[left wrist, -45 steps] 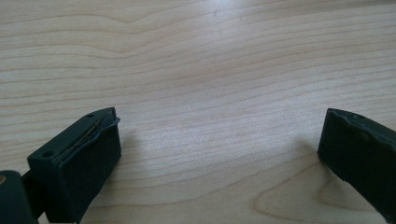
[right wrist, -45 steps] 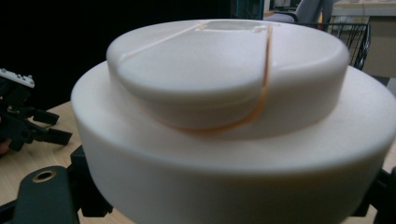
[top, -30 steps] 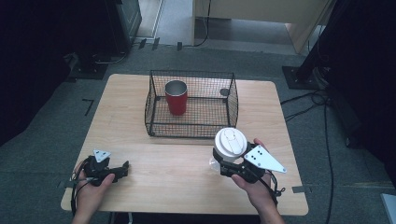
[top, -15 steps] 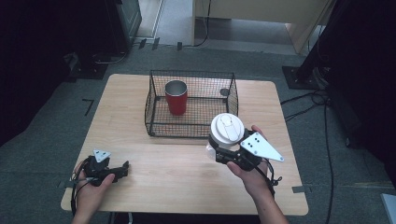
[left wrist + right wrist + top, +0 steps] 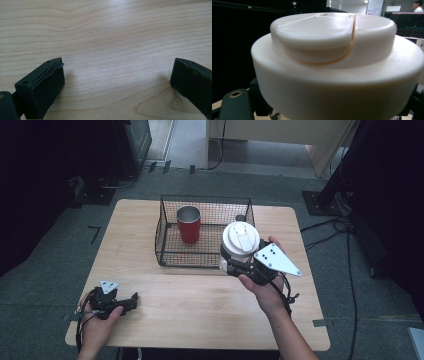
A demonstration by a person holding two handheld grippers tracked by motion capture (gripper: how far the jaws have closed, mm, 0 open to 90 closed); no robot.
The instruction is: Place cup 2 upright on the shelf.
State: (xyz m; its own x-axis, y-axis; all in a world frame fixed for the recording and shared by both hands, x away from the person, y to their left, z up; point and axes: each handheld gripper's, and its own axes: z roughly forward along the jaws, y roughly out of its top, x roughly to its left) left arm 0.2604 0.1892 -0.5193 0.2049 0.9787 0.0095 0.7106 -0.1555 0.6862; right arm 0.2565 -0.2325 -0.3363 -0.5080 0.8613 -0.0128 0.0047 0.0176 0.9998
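1. No brand, label or writing is readable on the cup (image 5: 239, 245), its lid (image 5: 334, 50), the tumbler (image 5: 189, 224) or the basket (image 5: 167, 251); the lid is plain white, with only a thin orange line running around its raised flap.
2. The right gripper (image 5: 235, 266) is holding the cup upright with its jaws closed on the body below the lid. The cup is hanging in the air over the basket's near right corner, above the right half of the surface (image 5: 200, 305).
3. In the right gripper view the lid is sitting very close, with black gripper parts showing low on either side of it.
4. The wire basket is standing at the middle of the far edge of the surface. The red tumbler is standing upright inside it, toward its left side, open end up.
5. A small dark thing is lying in the basket's far right corner, too small to tell.
6. The basket's near wall is standing between the cup and the tumbler.
7. The left gripper (image 5: 131, 301) is resting on the surface near its near left corner, well apart from the basket, its jaws standing wide over bare wood (image 5: 112, 50) with nothing between them.
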